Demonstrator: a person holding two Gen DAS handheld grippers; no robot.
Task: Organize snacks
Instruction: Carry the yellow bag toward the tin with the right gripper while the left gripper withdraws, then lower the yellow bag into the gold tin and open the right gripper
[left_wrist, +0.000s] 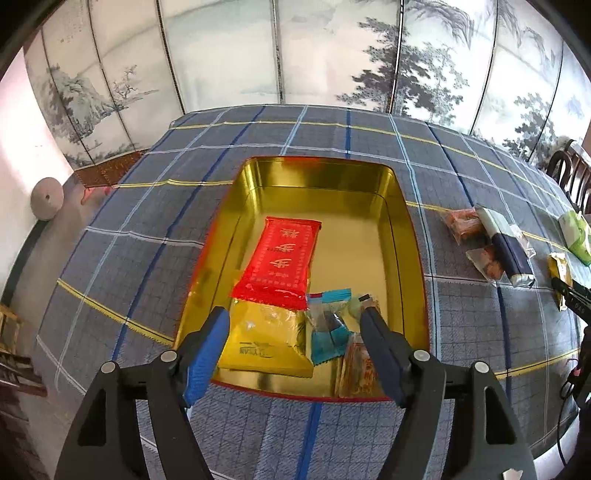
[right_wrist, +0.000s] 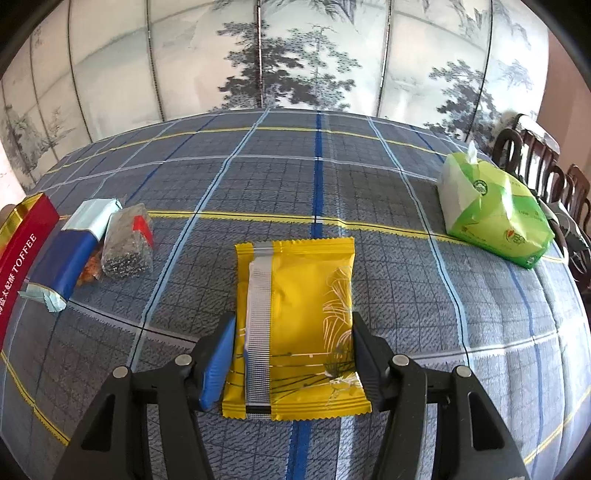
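Gold tin (left_wrist: 402, 221), red outside, open on a blue plaid cloth (left_wrist: 147, 236); inside lie a red packet (left_wrist: 280, 258), a yellow packet (left_wrist: 266, 339), a teal-edged clear sweet (left_wrist: 328, 321) and an orange-printed clear packet (left_wrist: 356, 373), the last three along the near wall. Left gripper (left_wrist: 293, 321) above the tin's near end, jaws apart, nothing between the pads. On the cloth to the right: a navy-and-white bar (left_wrist: 508, 245), two clear orange snacks (left_wrist: 463, 223), a green pack (left_wrist: 576, 232), and a small yellow packet (left_wrist: 559, 269) at a dark gripper tip.
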